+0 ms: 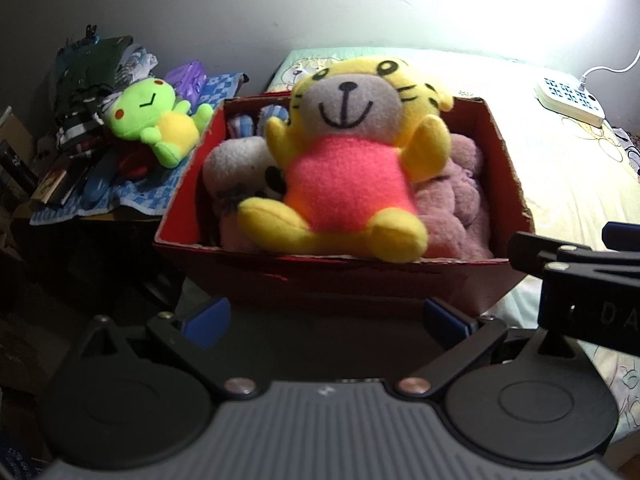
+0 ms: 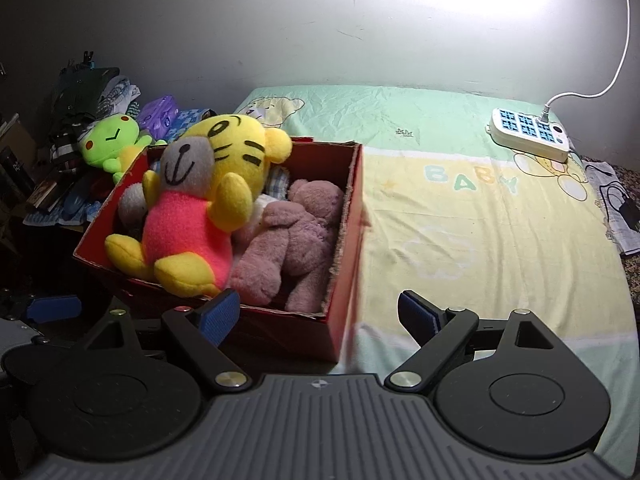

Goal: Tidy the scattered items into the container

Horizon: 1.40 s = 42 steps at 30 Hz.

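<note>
A red cardboard box (image 1: 360, 276) (image 2: 348, 240) stands on the bed's near left part. A yellow tiger plush in a pink shirt (image 1: 352, 168) (image 2: 192, 208) sits on top of the toys inside. Beside it lie a mauve bear (image 1: 460, 208) (image 2: 296, 236) and a white plush (image 1: 232, 168). A green frog plush (image 1: 160, 124) (image 2: 108, 144) rests outside the box, on the cluttered side table to the left. My left gripper (image 1: 326, 322) hangs open just before the box's near wall. My right gripper (image 2: 320, 316) is open at the box's near right corner; nothing is between either pair of fingers.
The bed sheet (image 2: 480, 220) spreads right of the box. A white power strip (image 1: 570, 100) (image 2: 528, 136) with its cable lies at the far right by the wall. Clothes, books and a purple item (image 2: 160, 116) crowd the side table. The right gripper's arm (image 1: 580, 268) reaches in from the right.
</note>
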{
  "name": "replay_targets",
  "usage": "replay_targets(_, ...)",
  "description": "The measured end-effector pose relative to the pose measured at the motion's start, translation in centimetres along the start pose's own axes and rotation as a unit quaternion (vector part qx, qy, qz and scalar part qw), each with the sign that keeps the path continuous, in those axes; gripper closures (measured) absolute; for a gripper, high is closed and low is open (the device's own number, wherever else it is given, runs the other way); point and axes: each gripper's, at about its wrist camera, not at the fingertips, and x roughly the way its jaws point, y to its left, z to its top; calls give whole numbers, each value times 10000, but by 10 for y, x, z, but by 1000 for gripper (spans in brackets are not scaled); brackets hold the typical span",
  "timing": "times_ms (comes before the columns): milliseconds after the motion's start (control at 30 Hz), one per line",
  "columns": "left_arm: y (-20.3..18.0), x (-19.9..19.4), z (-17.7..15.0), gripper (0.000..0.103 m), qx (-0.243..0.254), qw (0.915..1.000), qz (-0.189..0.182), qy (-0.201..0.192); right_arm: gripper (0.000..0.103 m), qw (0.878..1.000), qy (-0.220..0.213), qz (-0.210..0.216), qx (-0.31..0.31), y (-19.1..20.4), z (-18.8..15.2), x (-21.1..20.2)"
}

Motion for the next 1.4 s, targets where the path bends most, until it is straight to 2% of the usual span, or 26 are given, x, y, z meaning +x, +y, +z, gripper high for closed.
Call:
replay_targets(300,-70,-4,2,1,465,9987,-208,-50,14,9979,150,-217,592,-69,-11,0)
replay_targets(600,-130,-1,5,1,1031,9939,-391,-42,14,9927,204,-545,1055,-118,-19,3)
replay_targets(967,-153,5,19,1,1082,9935,-349,-68,14,9887,237,-817,1232,-143,-22,9)
replay_targets(1167,-152,4,30,1,933,9951,-298,-148,14,9870,141,-884,1333,-148,-14,10)
replay_targets(1400,-140,1,41,1,912,9952,-280,-219,14,9878,23,-877,1286,-135,1,8)
